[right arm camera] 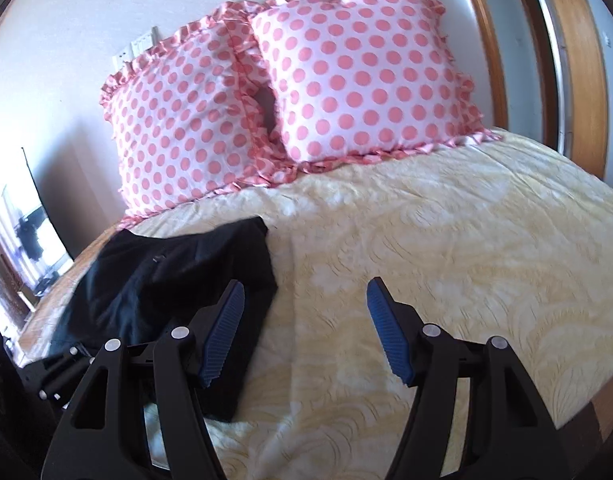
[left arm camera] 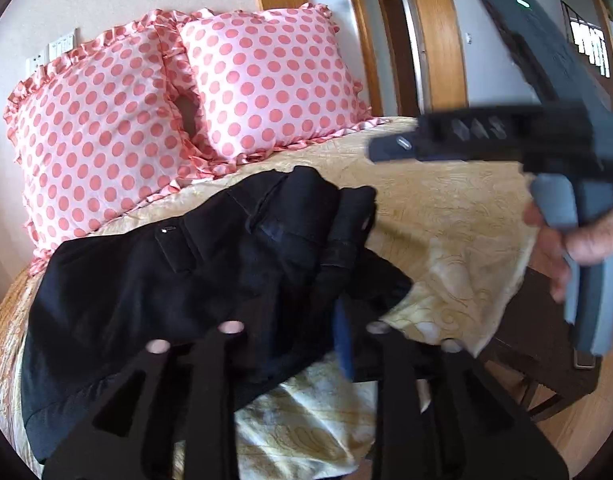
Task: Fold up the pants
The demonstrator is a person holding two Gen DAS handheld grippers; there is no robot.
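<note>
Black pants (left arm camera: pixel 178 264) lie rumpled on the bed (right arm camera: pixel 446 240), at nine o'clock from the pillows' foot, not yet folded. The left gripper (left arm camera: pixel 342 328) pinches their fabric; the right gripper (right arm camera: pixel 304 332) hovers with fingers spread, holding nothing.

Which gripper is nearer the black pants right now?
Left. The left gripper is right at the pants, fingers over the cloth. The right gripper is open, above bare bedspread beside them.
</note>
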